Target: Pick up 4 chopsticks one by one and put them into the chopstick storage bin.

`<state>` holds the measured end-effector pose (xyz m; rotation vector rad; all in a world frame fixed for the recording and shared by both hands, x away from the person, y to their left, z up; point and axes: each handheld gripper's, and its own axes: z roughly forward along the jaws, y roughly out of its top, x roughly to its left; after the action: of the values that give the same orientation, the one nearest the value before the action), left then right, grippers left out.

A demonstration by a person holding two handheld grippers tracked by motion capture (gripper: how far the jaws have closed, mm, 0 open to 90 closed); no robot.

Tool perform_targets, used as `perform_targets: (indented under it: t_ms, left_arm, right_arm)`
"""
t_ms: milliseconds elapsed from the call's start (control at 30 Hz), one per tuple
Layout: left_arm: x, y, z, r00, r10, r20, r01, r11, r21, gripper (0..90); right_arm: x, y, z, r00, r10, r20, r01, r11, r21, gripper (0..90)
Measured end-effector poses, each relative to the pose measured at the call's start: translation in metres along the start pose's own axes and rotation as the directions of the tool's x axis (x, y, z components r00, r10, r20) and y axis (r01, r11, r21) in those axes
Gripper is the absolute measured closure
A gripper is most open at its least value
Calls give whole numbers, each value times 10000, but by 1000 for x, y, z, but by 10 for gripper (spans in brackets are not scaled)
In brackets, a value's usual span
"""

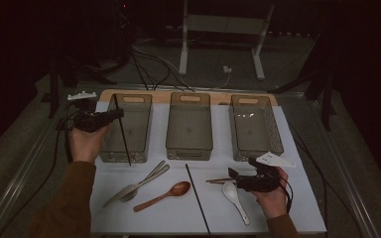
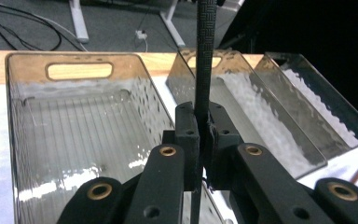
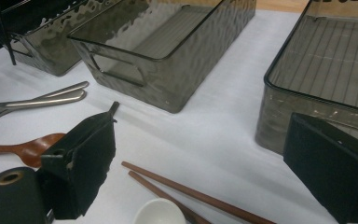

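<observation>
The left gripper (image 1: 113, 114) pinches a black chopstick (image 1: 123, 134) near its upper end, jaws pressed tight on it, so the stick hangs almost upright with its tip low by the near wall of the left bin (image 1: 127, 130). Held that way it can be tipped in lengthwise; whether the tip already rests inside the bin is hard to tell. A second black chopstick (image 1: 197, 199) lies on the white table (image 1: 178, 218) between a wooden spoon (image 1: 162, 195) and a white spoon (image 1: 234, 198). The right gripper (image 1: 234, 177) has its jaws spread and empty, poised just over the brown chopsticks (image 3: 186, 193), probably its next pick. Middle bin (image 1: 189, 126) and right bin (image 1: 255, 127) stand empty
</observation>
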<state>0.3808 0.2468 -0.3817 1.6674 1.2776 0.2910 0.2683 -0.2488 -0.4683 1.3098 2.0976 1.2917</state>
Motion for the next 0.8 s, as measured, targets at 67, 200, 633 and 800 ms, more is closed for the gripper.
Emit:
perform_targets:
  t_ms: [67, 200, 633, 800]
  left_arm:
    - [3, 1, 4, 9999, -86, -56, 85, 9998, -176, 866]
    - [9, 3, 14, 9995, -258, -190, 248, 9984, -499, 865]
    - [24, 10, 50, 9924, -646, -1044, 538, 9932, -1037, 860]
    - [28, 8, 67, 9885, -676, -1354, 570, 9951, -808, 856]
  right_arm:
    - [-1, -1, -1, 10000, -35, 30, 35, 10000, -21, 96]
    - [-5, -5, -4, 9998, 0, 185, 1, 10000, -27, 98]
    - [-12, -10, -9, 9993, 113, 360, -109, 9999, -112, 101]
    - [-12, -11, -9, 9994, 84, 327, -81, 9999, -89, 102]
